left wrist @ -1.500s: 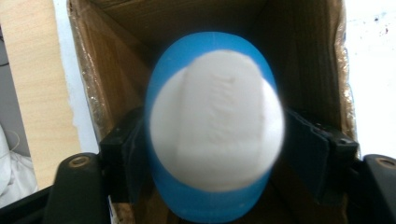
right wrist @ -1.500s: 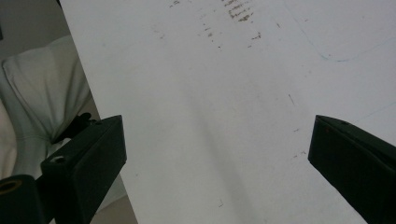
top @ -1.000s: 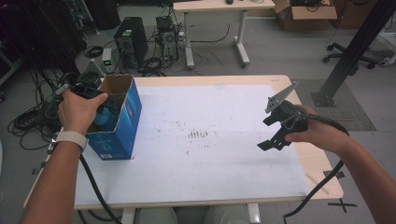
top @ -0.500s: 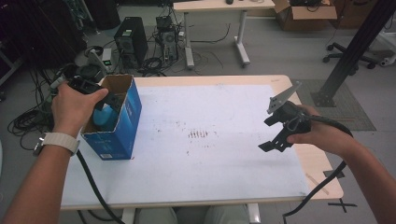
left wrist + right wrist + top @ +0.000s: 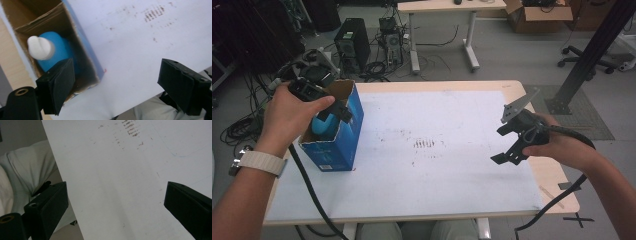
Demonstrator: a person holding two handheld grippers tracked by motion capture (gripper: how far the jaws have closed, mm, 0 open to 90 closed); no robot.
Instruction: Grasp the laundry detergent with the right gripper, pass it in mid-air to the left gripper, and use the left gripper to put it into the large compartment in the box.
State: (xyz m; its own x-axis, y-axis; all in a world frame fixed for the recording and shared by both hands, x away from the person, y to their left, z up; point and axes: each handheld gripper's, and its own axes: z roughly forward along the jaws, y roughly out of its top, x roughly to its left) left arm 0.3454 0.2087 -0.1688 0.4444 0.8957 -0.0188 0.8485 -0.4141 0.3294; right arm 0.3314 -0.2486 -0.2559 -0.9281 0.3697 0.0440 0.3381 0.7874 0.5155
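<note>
Bottle (image 5: pixel 53 51), blue with a white cap (image 5: pixel 40 47), stands in the open blue box (image 5: pixel 343 142) near the desk's (image 5: pixel 452 195) left edge, and the left tongs (image 5: pixel 120 87) hover released above the box mouth, one jaw over the opening and the other outside it. To grip well, I judge both jaws should drop inside the cardboard walls and straddle the neck before closing; the right tongs (image 5: pixel 512 142) hang released over the right side. No writing is legible on box or bottle.
</note>
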